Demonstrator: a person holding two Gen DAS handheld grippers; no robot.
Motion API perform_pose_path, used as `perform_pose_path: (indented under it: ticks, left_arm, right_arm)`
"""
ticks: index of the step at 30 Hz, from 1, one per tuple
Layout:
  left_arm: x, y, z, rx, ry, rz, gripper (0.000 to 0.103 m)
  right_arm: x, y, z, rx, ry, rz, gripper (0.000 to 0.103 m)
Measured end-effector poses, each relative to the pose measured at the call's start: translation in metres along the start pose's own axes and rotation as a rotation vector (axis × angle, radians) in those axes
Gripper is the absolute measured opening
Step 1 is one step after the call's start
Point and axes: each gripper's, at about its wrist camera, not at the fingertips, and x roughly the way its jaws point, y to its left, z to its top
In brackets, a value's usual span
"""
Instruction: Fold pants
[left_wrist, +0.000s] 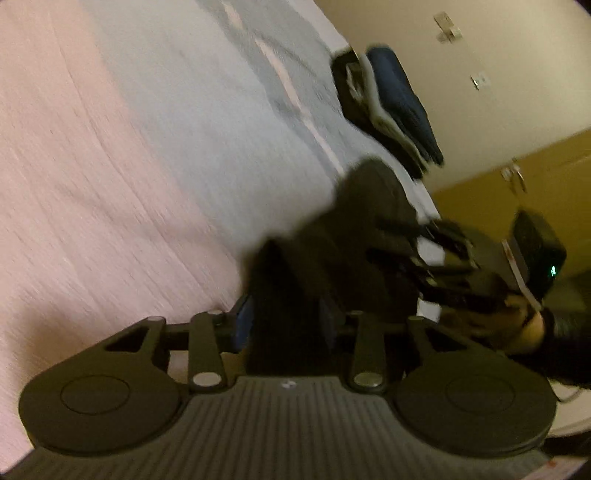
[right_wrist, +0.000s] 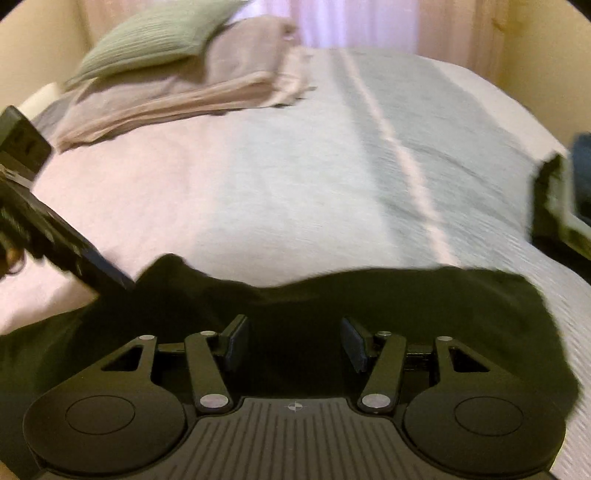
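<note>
Dark pants (right_wrist: 406, 306) lie crumpled across the near side of the bed. In the right wrist view my right gripper (right_wrist: 295, 343) hovers over them, open, with only fabric below its blue pads. My left gripper (right_wrist: 118, 284) comes in from the left with its tip at the pants' edge. In the left wrist view a bunch of the pants (left_wrist: 362, 206) fills the gap of my left gripper (left_wrist: 286, 321). Its left pad stands clear beside the cloth and the right pad is hidden. My right gripper (left_wrist: 402, 240) reaches the pants from the right, held by a hand (left_wrist: 528, 328).
The bed cover (right_wrist: 295, 166) runs from pink through pale blue, with a light stripe. A green pillow (right_wrist: 155, 37) and a folded beige blanket (right_wrist: 184, 92) lie at the head. A stack of folded clothes (left_wrist: 391, 110) sits at the bed's edge by the wall.
</note>
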Motion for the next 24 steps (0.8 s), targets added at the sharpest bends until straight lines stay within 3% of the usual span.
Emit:
perform_pose_path:
  ticks: [1, 2, 5, 7, 10, 13, 17, 20, 24]
  left_arm:
    - [0.005, 0.000, -0.006, 0.002, 0.014, 0.006, 0.026]
    - [0.007, 0.000, -0.010, 0.013, 0.018, 0.018, 0.007]
    - [-0.005, 0.008, -0.021, -0.032, -0.042, 0.057, 0.001]
    - [-0.021, 0.020, -0.032, -0.080, -0.085, 0.099, 0.000]
    - [-0.034, 0.035, -0.047, -0.132, -0.088, 0.164, 0.000]
    - [-0.050, 0.032, -0.050, -0.155, -0.133, 0.176, 0.000]
    - [-0.053, 0.003, -0.045, -0.107, -0.174, 0.116, 0.000]
    - [-0.028, -0.020, -0.040, -0.037, -0.144, 0.041, 0.000]
    - [0.013, -0.008, -0.051, 0.020, -0.053, 0.170, 0.001]
  right_arm:
    - [0.007, 0.003, 0.000, -0.023, 0.001, -0.011, 0.052]
    - [0.014, 0.003, 0.000, -0.037, 0.008, -0.021, 0.052]
    - [0.029, -0.013, -0.004, -0.014, 0.038, -0.061, 0.052]
    - [0.033, -0.032, -0.011, 0.042, 0.068, -0.071, 0.052]
    - [0.031, -0.044, -0.016, 0.073, 0.098, -0.090, 0.052]
    - [0.020, -0.033, -0.007, 0.088, 0.094, -0.111, 0.052]
    - [0.010, 0.001, 0.007, 0.046, 0.009, -0.014, 0.052]
    - [0.028, 0.021, 0.006, -0.013, 0.023, 0.076, 0.052]
    - [0.058, 0.014, -0.010, -0.115, 0.068, 0.072, 0.048]
